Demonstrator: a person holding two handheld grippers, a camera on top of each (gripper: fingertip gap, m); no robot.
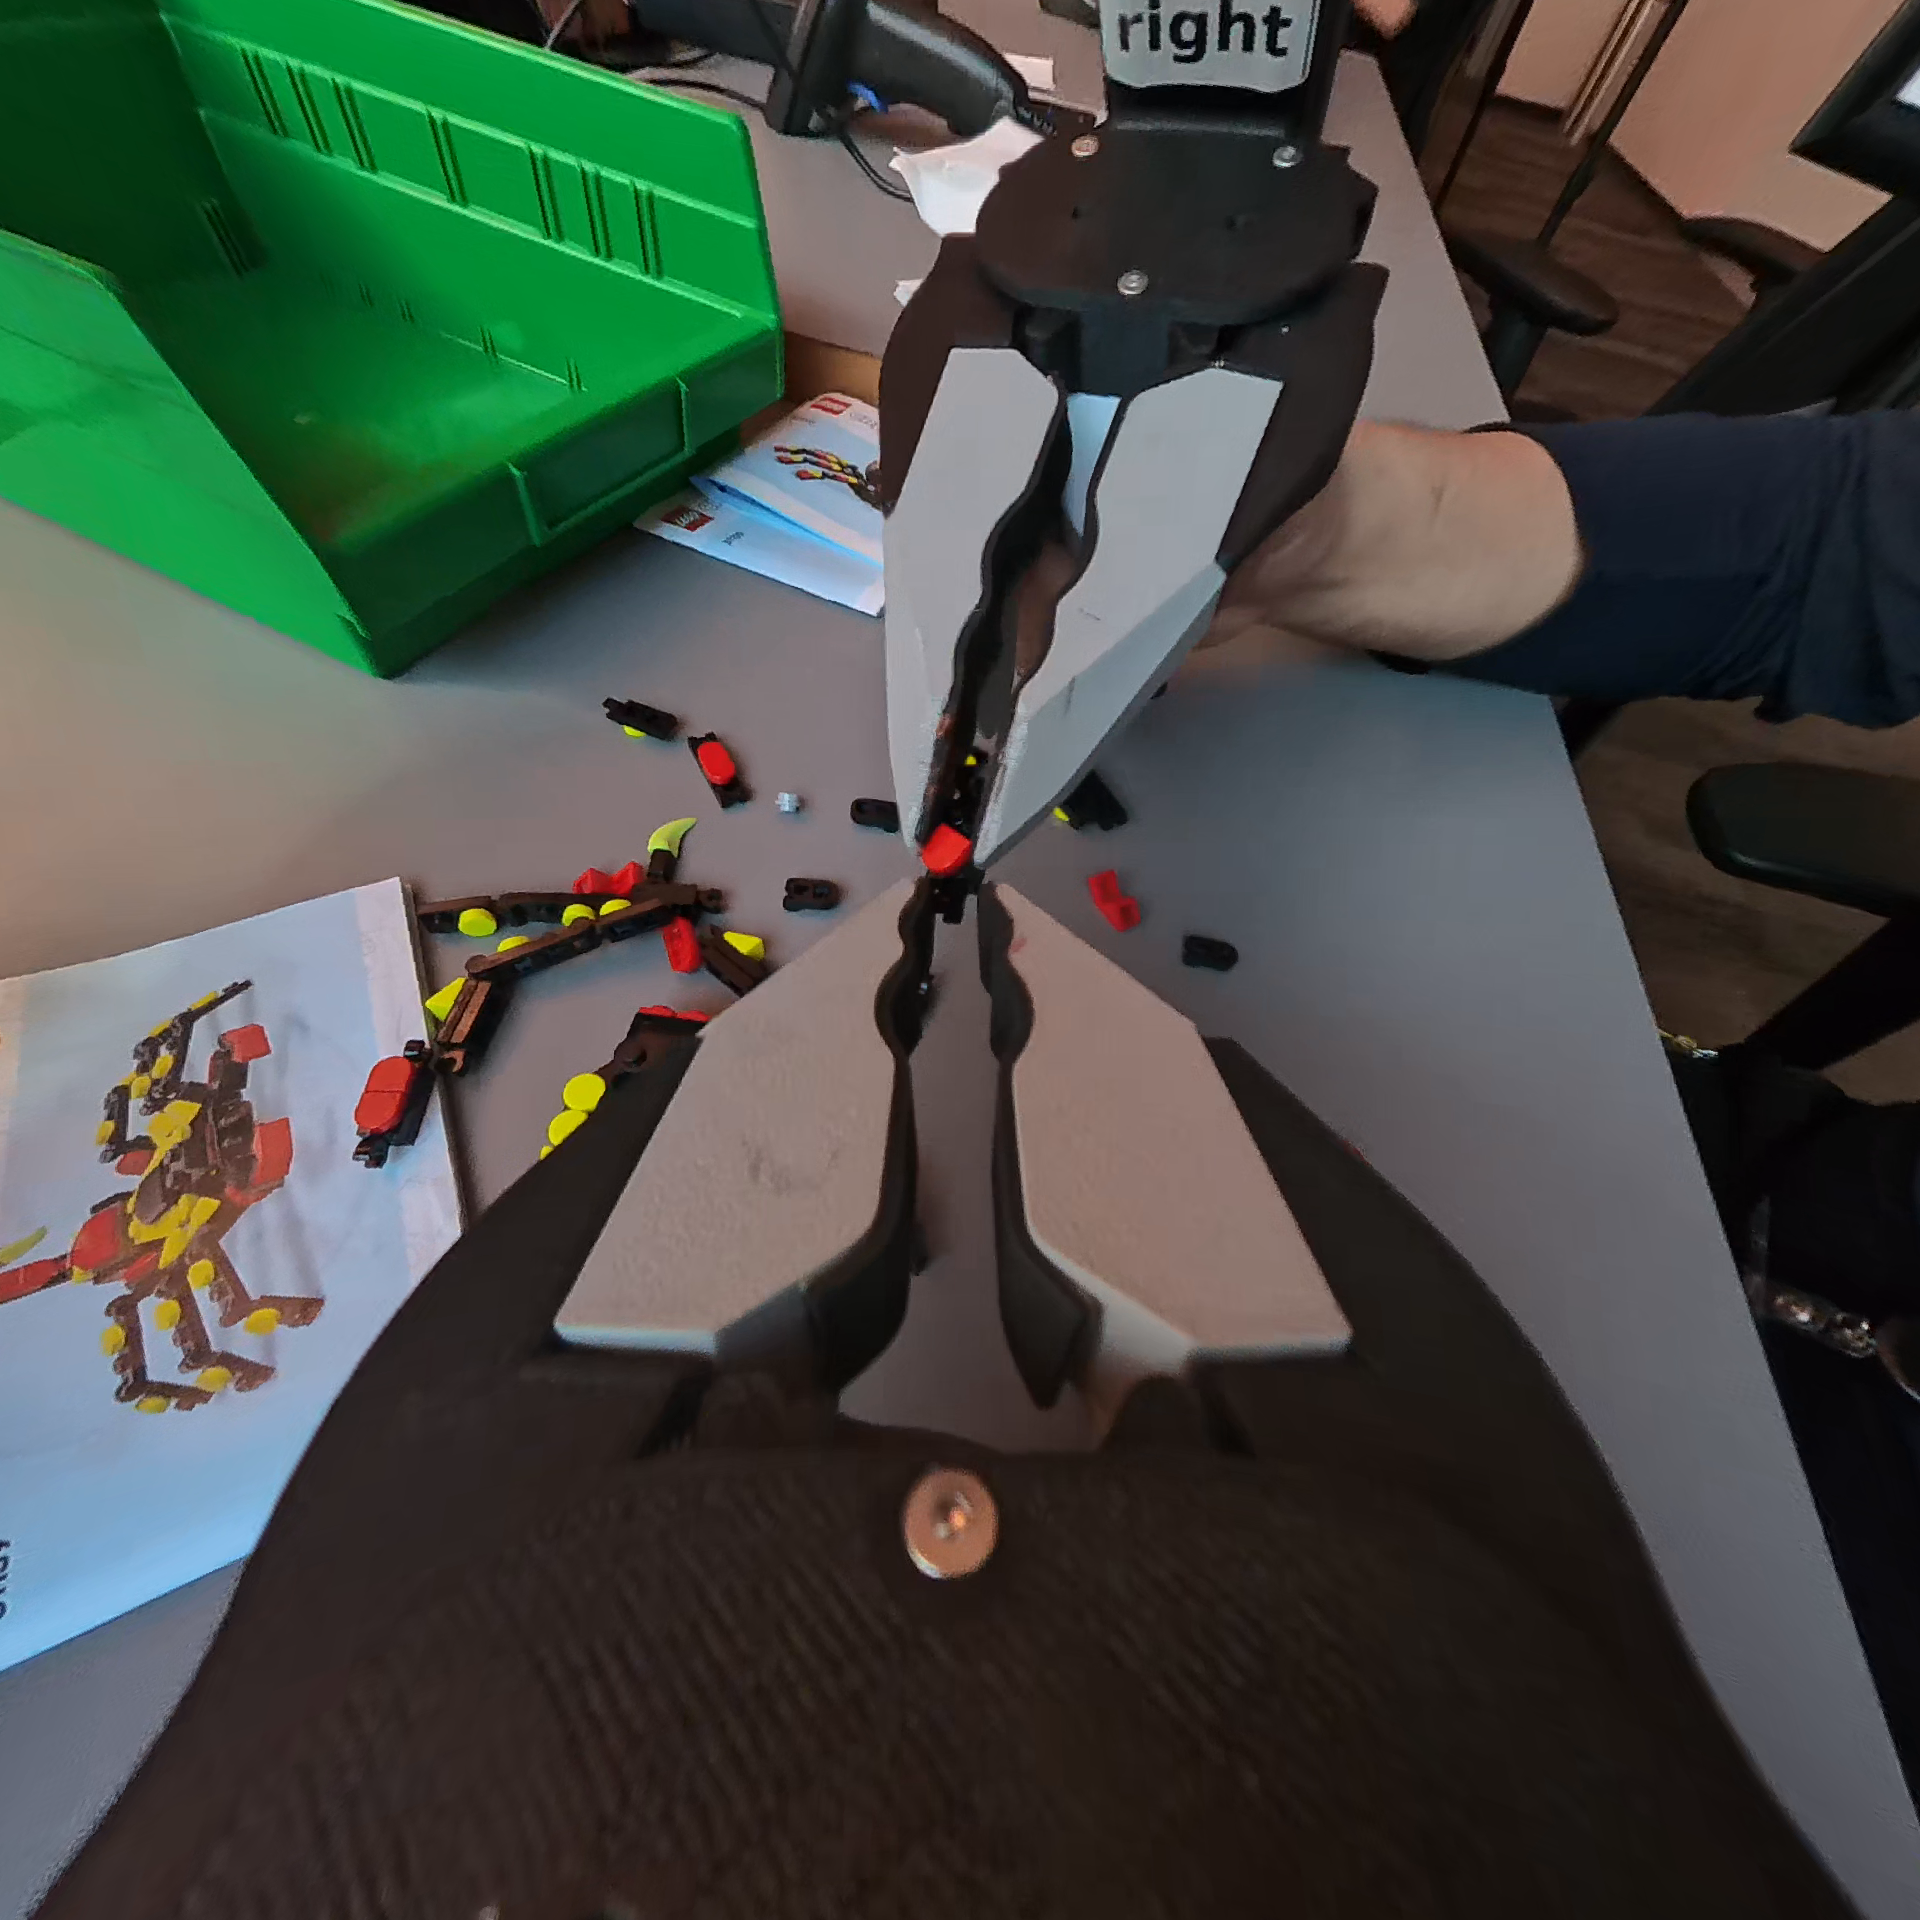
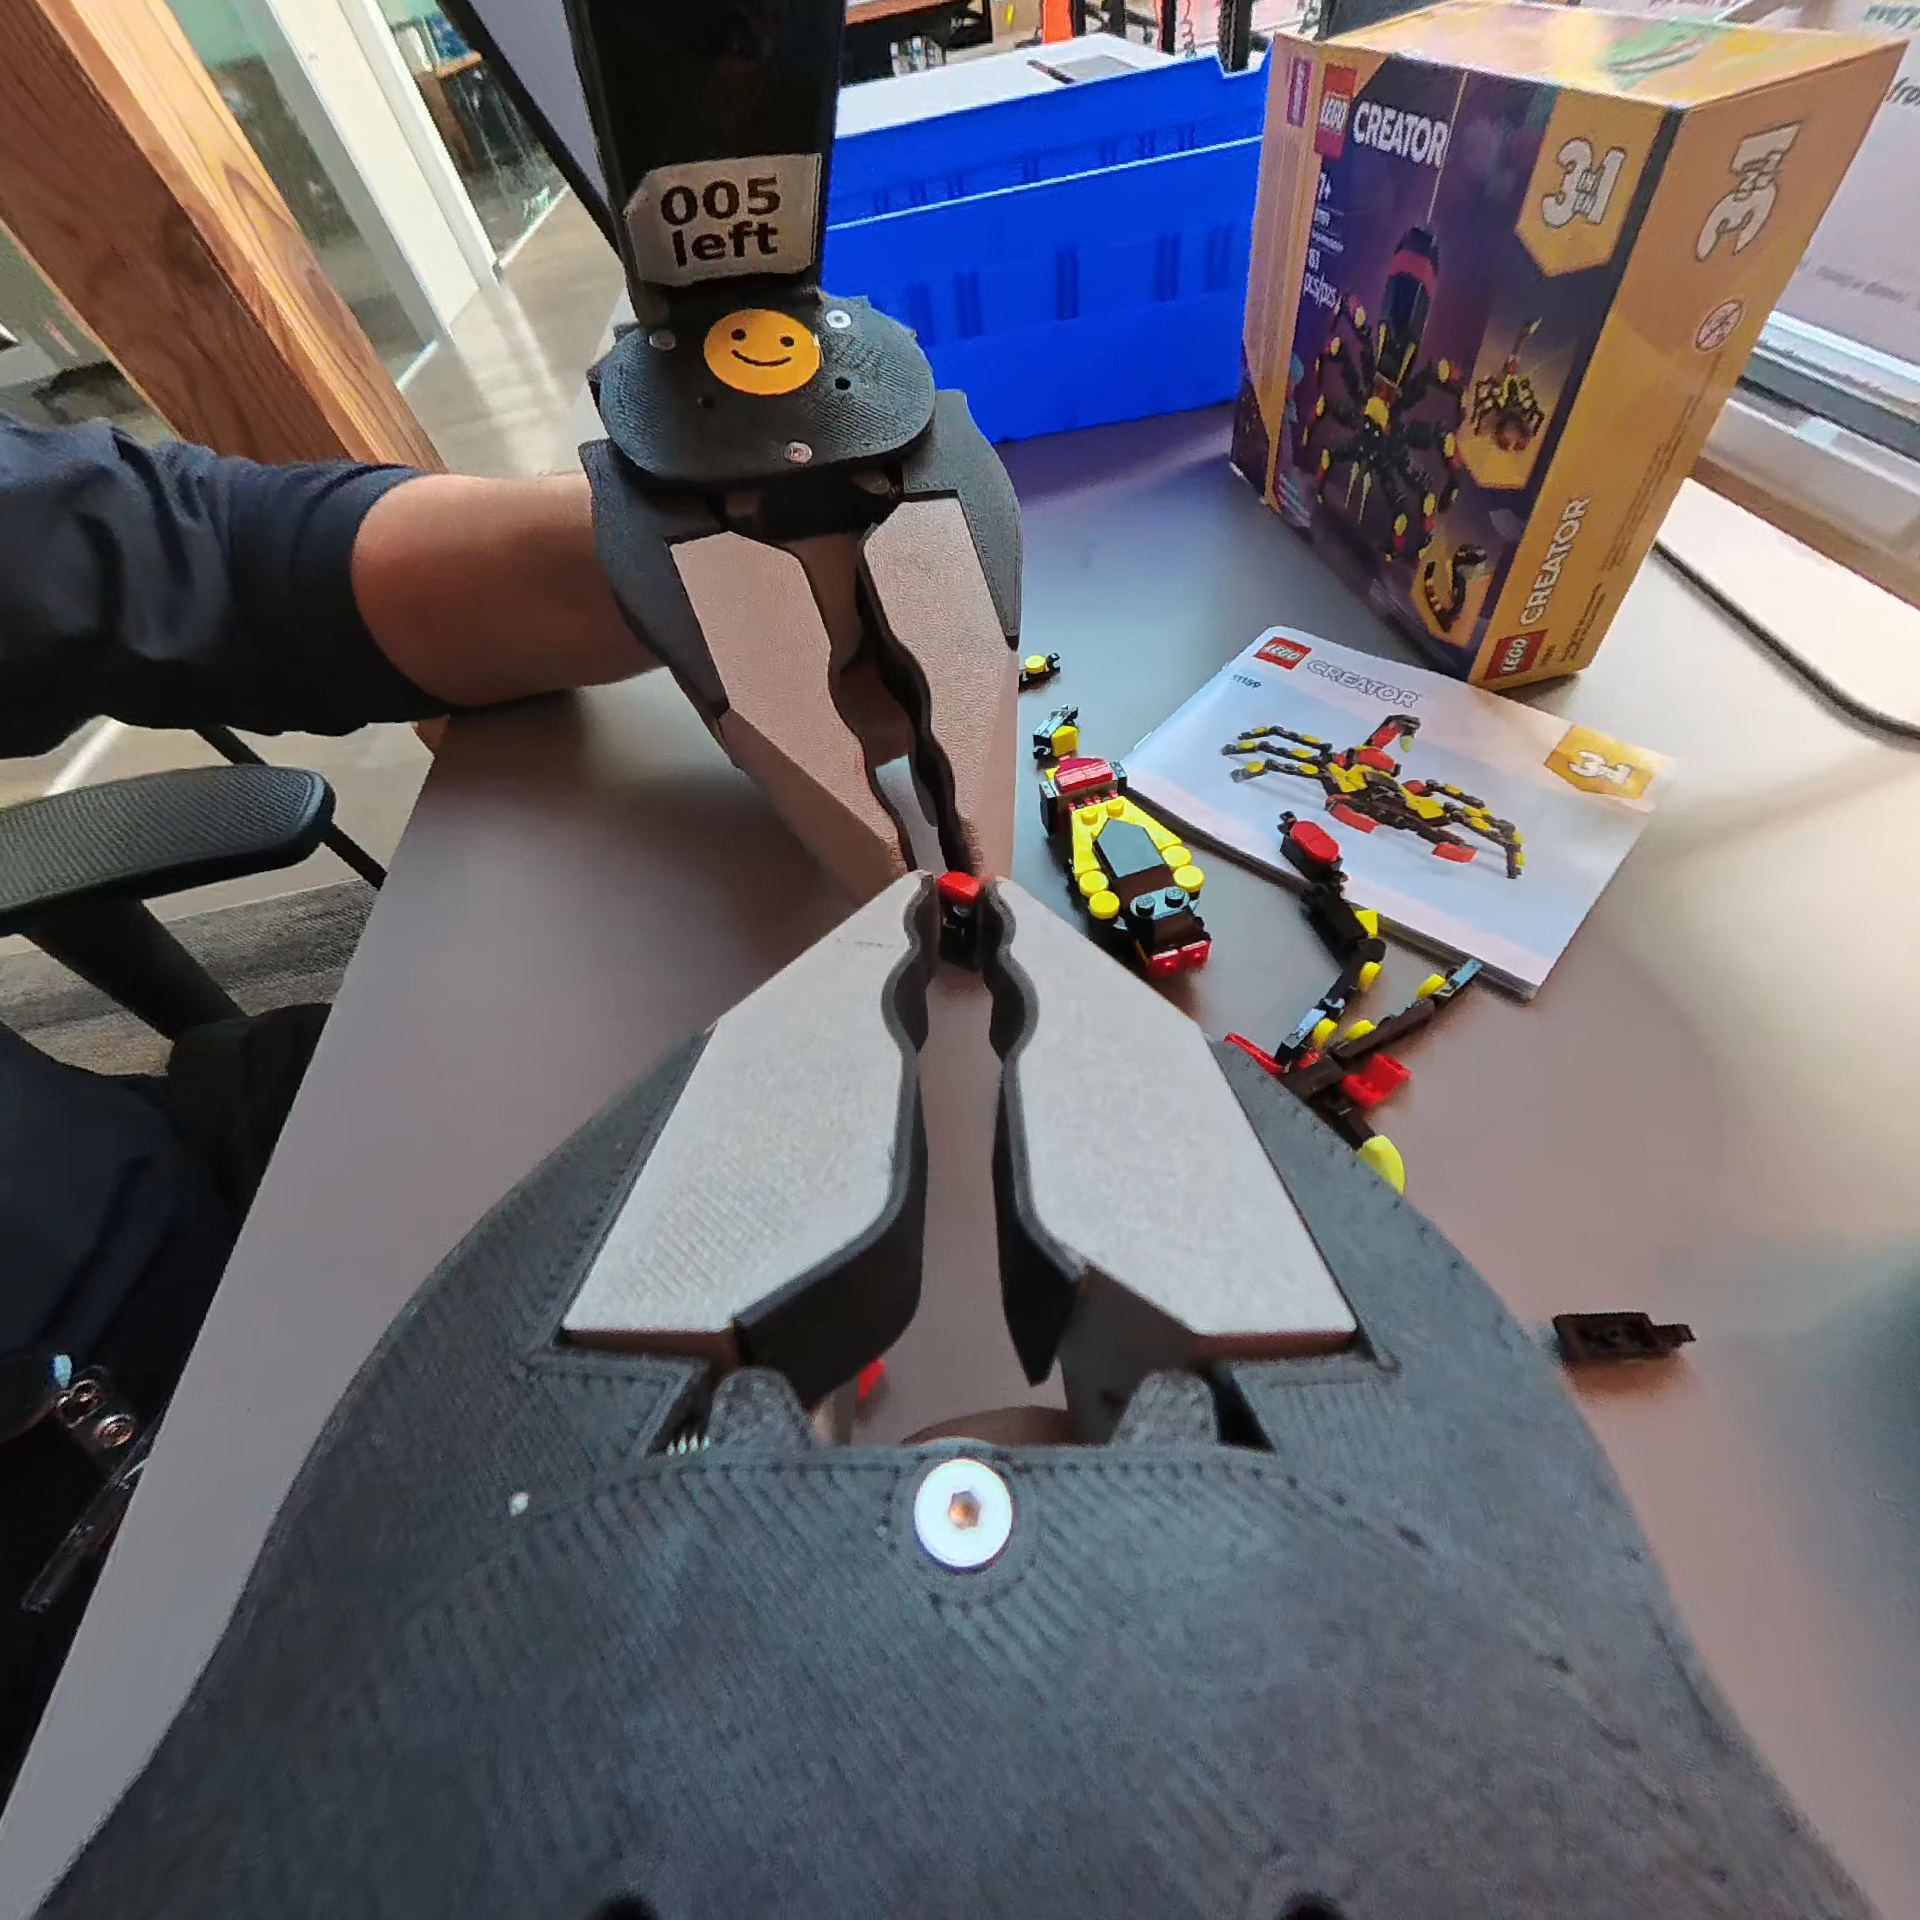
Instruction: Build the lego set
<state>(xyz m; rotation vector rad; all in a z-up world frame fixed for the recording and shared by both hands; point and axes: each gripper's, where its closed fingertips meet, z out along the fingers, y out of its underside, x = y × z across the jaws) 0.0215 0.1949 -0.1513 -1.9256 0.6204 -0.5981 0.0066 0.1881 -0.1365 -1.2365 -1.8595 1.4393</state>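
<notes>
Both hand-held grippers meet tip to tip: right hand-held gripper (image 2: 958,914) and left hand-held gripper (image 1: 948,904) each pinching the small red-and-black brick piece (image 2: 958,909) above the tabletop (image 2: 582,935), steadying it.

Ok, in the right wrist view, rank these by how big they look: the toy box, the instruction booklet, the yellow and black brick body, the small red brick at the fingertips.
1. Toy box
2. Instruction booklet
3. Yellow and black brick body
4. Small red brick

The box stands farther off than the booklet, yet looks larger.

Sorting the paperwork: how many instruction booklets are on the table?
3: one booklet at the left edge near the loose bricks, and two overlapping booklets beside the green bin. Others may be hidden.
</notes>
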